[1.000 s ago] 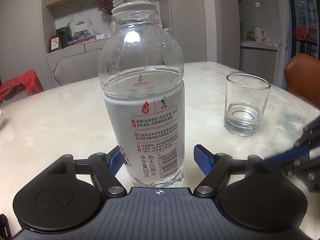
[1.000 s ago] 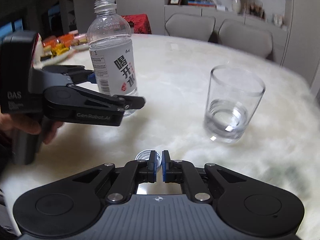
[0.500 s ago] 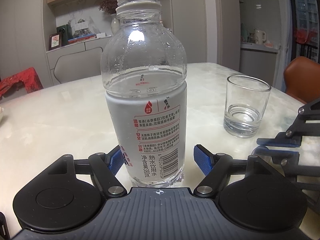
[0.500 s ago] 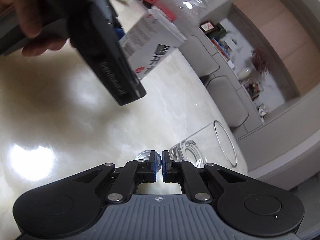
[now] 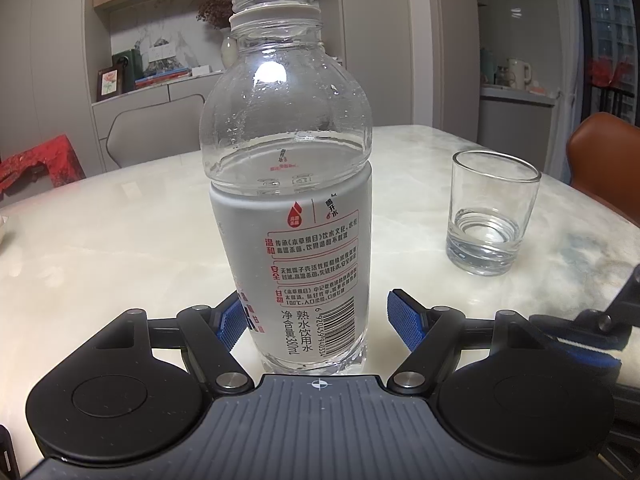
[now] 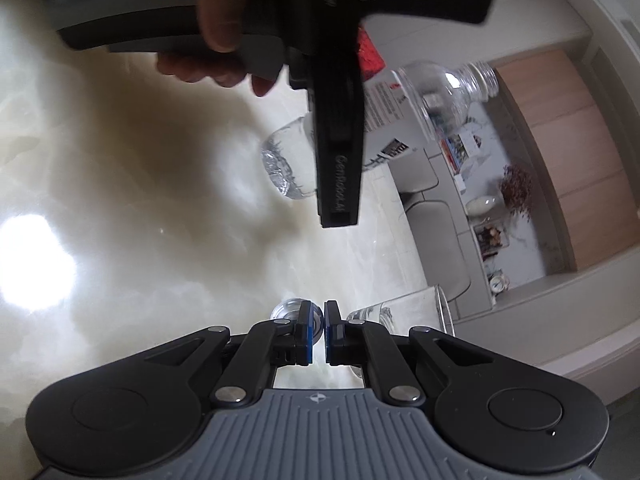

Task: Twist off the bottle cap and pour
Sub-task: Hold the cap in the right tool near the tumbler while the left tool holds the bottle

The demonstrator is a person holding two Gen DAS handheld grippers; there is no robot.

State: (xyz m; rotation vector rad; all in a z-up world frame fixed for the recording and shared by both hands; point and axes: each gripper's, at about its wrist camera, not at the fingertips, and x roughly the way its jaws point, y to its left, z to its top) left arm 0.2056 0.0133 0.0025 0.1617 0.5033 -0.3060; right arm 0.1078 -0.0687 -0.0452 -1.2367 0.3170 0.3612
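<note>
An uncapped water bottle [image 5: 288,200] with a grey label stands upright on the marble table [image 5: 120,248]. My left gripper [image 5: 316,316] is open around its lower part: the right pad [image 5: 404,320] stands clear of the bottle, and the left pad is half hidden behind it. My right gripper [image 6: 316,332] is shut on the bottle cap [image 6: 290,310], rolled onto its side low over the table. In the left wrist view it [image 5: 560,338] shows at the right edge. The drinking glass [image 5: 490,216] stands right of the bottle [image 6: 424,104].
A hand [image 6: 216,32] holds the left gripper's body, whose finger [image 6: 338,184] crosses the right wrist view in front of the bottle. An orange chair [image 5: 604,156] stands at the table's right edge. Behind the table are grey chairs and shelves.
My right gripper has rolled onto its side and sunk toward the table beside the left gripper, cap still in it. The bottle, the glass and the left gripper have not moved.
</note>
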